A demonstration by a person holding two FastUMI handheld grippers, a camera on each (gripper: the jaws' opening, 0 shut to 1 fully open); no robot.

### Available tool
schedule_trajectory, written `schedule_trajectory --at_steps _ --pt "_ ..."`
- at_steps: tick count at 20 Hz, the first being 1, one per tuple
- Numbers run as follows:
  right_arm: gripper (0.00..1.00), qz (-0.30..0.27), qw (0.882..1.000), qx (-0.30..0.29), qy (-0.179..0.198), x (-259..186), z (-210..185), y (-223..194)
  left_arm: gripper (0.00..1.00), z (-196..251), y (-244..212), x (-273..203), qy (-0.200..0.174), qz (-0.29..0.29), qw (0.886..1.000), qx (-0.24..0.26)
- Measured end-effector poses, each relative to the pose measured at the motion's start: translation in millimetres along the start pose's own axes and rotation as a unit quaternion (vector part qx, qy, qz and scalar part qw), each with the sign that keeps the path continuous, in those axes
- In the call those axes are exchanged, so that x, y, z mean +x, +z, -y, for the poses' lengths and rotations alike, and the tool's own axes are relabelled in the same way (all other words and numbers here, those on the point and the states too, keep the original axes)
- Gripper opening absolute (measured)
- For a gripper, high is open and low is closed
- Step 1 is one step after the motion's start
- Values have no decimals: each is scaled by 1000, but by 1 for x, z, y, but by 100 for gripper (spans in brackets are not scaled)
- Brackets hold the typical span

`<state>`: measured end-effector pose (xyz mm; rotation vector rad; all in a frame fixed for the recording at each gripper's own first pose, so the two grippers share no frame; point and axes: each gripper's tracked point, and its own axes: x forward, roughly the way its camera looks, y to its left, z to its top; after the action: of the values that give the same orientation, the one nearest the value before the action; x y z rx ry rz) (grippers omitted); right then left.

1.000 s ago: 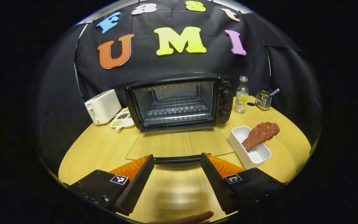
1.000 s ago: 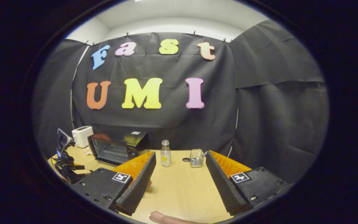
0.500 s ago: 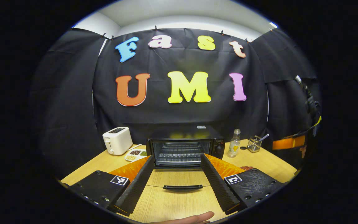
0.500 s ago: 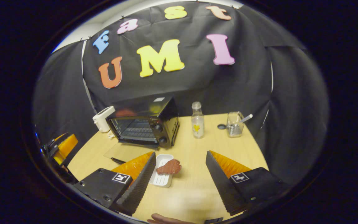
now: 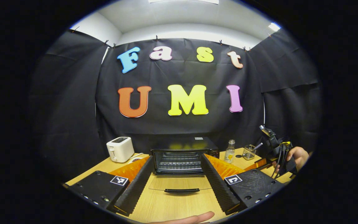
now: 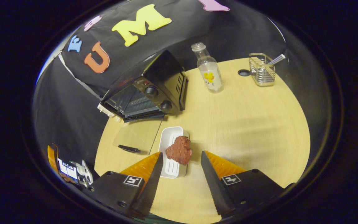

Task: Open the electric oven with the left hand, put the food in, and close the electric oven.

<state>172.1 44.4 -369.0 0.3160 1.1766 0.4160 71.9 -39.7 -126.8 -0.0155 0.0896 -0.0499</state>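
The black electric oven (image 5: 182,155) stands at the back of the table, its glass door (image 5: 180,183) folded down flat with the handle (image 5: 182,190) toward me. My left gripper (image 5: 176,157) is open, held back from the door with nothing between its fingers. In the right gripper view the oven (image 6: 149,88) is at upper left with its door (image 6: 137,135) down. A brown piece of food (image 6: 179,150) rests on a white tray (image 6: 171,135). My right gripper (image 6: 181,154) is open, tilted down just above the food, one finger on each side.
A white toaster (image 5: 120,149) is left of the oven. A clear bottle (image 6: 208,70), a wire holder (image 6: 261,70) with a spoon and a small dark disc (image 6: 243,72) stand right of it. The other gripper (image 5: 277,151) and a hand (image 5: 298,155) are at right.
My left gripper has drawn back from the door handle and levelled up. My right gripper has tipped down and come in over the food and tray.
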Motion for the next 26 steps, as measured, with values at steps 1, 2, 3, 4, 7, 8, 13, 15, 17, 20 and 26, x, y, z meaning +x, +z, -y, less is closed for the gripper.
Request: schedule_trajectory --at_steps 1,2,3,4,7,8,13,15,17,20,26 --pt "72 -11 1000 4 0 5 2 -2 96 -1 1 -2 -1 2 1000 3" --pt "71 -16 1000 9 0 11 5 -1 96 -2 2 -4 1 3 1000 5" --pt "68 -21 1000 15 4 16 6 -1 96 -3 0 -6 2 2 1000 4" --pt "66 -27 999 15 23 20 2 -2 96 -5 -3 -8 6 0 1000 3" --pt "23 -34 997 30 55 26 -6 -5 96 -9 -11 -12 14 -12 1000 3" --pt "18 -33 997 22 64 18 -12 -8 96 -11 -14 -14 15 -14 1000 5" --pt "12 21 998 -63 14 -12 -24 -9 96 -28 -13 -21 22 -5 1000 14" --pt "11 49 994 -100 -17 -26 -31 -8 96 -34 -16 -21 25 -7 1000 13" --pt "12 79 987 -137 -41 -40 -42 -4 96 -43 -15 -22 37 -5 999 12" --pt "11 123 971 -193 -67 -58 -65 5 96 -55 -22 -28 54 -14 998 18" --pt "12 215 922 -293 -138 -70 -107 28 96 -74 -27 -32 64 -17 998 19"
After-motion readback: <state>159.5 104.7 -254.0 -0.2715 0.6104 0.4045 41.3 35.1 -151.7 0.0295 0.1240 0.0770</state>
